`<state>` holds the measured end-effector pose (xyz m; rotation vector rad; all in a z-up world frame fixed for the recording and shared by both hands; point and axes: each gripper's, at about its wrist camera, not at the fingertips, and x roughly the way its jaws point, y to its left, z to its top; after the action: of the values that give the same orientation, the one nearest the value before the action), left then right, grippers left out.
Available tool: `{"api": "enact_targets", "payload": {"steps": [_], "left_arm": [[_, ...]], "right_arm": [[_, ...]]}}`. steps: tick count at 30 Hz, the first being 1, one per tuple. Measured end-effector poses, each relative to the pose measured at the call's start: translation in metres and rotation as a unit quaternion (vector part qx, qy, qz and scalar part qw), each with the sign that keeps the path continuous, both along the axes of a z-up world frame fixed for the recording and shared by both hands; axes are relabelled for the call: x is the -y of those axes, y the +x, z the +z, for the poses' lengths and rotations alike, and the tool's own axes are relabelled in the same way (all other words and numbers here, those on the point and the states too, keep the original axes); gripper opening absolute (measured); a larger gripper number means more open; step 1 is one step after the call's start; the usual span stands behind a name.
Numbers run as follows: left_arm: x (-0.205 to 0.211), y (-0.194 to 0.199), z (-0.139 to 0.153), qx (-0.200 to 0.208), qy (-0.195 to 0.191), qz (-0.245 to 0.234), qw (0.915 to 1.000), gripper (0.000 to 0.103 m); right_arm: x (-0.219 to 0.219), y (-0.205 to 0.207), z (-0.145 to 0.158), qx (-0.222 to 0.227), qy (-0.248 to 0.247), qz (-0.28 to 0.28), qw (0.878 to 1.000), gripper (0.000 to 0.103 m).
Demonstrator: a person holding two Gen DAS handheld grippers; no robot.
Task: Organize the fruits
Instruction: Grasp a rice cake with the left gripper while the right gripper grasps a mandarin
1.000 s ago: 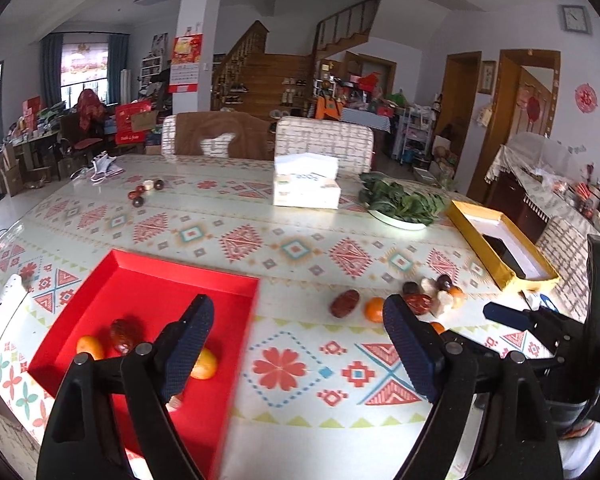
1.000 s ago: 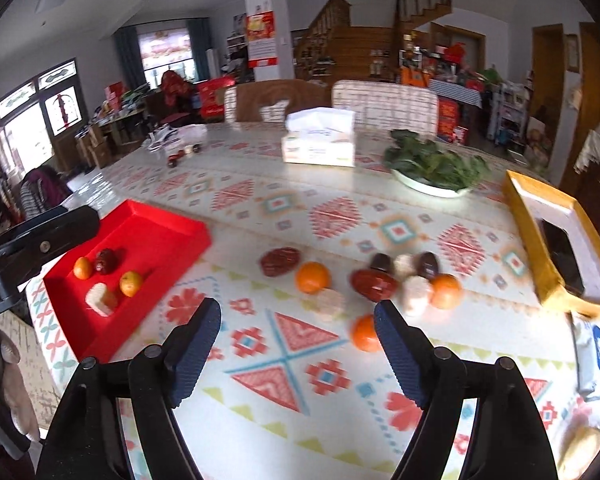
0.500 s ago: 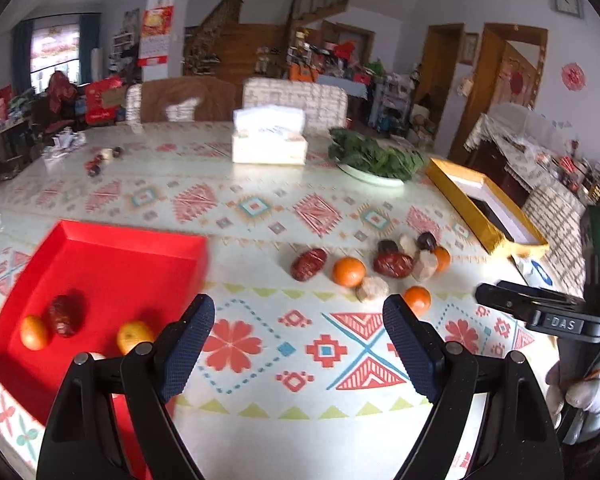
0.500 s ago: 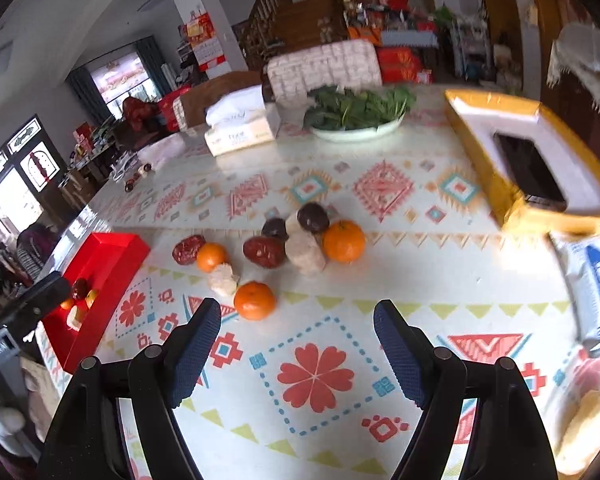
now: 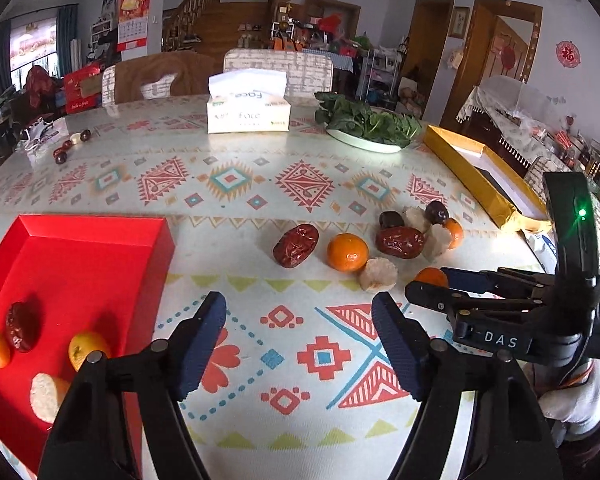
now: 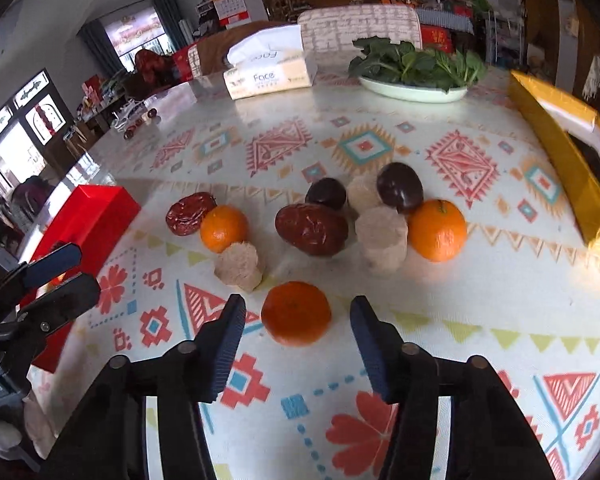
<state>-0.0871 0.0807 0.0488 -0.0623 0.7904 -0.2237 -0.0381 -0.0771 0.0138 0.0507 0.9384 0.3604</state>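
Observation:
A red tray (image 5: 100,240) at the left holds two small oranges, a red date and a pale fruit piece. Several fruits lie in a cluster on the patterned table: a red date (image 5: 295,245), an orange (image 5: 347,252), pale chunks, dark plums. In the right wrist view my right gripper (image 6: 298,332) is open, its fingers either side of the nearest orange (image 6: 296,314) without touching it. My left gripper (image 5: 298,344) is open and empty over bare tablecloth between the tray and the cluster. The right gripper (image 5: 440,280) also shows in the left wrist view.
A tissue box (image 5: 248,110) and a plate of greens (image 5: 366,126) stand at the back. A yellow box (image 5: 476,176) lies at the right. A few small fruits (image 5: 66,148) sit far left. Chairs stand behind the table.
The right gripper has moved forward and down onto the fruit cluster, now straddling the nearest orange. The left gripper has swung right, away from the red tray.

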Motion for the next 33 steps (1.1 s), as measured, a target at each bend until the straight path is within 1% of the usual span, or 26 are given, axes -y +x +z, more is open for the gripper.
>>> {"api": "enact_targets", "payload": {"steps": [2, 5, 11, 18, 23, 28, 30, 31, 32, 33], "left_arm": [[0.002, 0.004, -0.003, -0.005, -0.002, -0.001, 1.0, 0.075], [0.006, 0.008, -0.008, -0.013, -0.002, -0.007, 0.9999, 0.075], [0.028, 0.012, -0.013, -0.02, 0.011, -0.033, 0.9992, 0.075], [0.057, 0.022, -0.021, -0.023, 0.03, -0.061, 0.9975, 0.075], [0.07, 0.034, -0.029, -0.029, 0.041, -0.067, 0.9965, 0.075], [0.079, 0.049, -0.033, -0.032, 0.047, -0.065, 0.9963, 0.074], [0.082, 0.055, -0.035, -0.038, 0.049, -0.063, 0.9961, 0.067], [0.084, 0.057, -0.036, -0.04, 0.052, -0.061, 0.9959, 0.067], [0.085, 0.058, -0.037, -0.042, 0.059, -0.057, 0.9958, 0.064], [0.086, 0.059, -0.037, -0.041, 0.068, -0.052, 0.9955, 0.053]], "right_arm": [[-0.002, 0.0, 0.0, 0.003, -0.008, 0.002, 1.0, 0.038], [0.001, -0.002, 0.0, 0.005, -0.005, 0.001, 1.0, 0.037], [0.011, -0.01, 0.004, 0.006, 0.007, -0.002, 1.0, 0.037], [0.031, -0.02, 0.012, 0.017, 0.002, -0.014, 1.0, 0.037], [0.045, -0.021, 0.01, 0.015, 0.01, -0.024, 1.0, 0.037], [0.049, -0.022, 0.009, 0.013, 0.015, -0.025, 1.0, 0.037], [0.05, -0.022, 0.009, 0.013, 0.018, -0.024, 0.999, 0.037], [0.049, -0.022, 0.009, 0.012, 0.018, -0.023, 0.999, 0.037], [0.049, -0.023, 0.009, 0.012, 0.018, -0.023, 0.999, 0.037], [0.049, -0.023, 0.009, 0.012, 0.018, -0.023, 1.0, 0.037]]}}
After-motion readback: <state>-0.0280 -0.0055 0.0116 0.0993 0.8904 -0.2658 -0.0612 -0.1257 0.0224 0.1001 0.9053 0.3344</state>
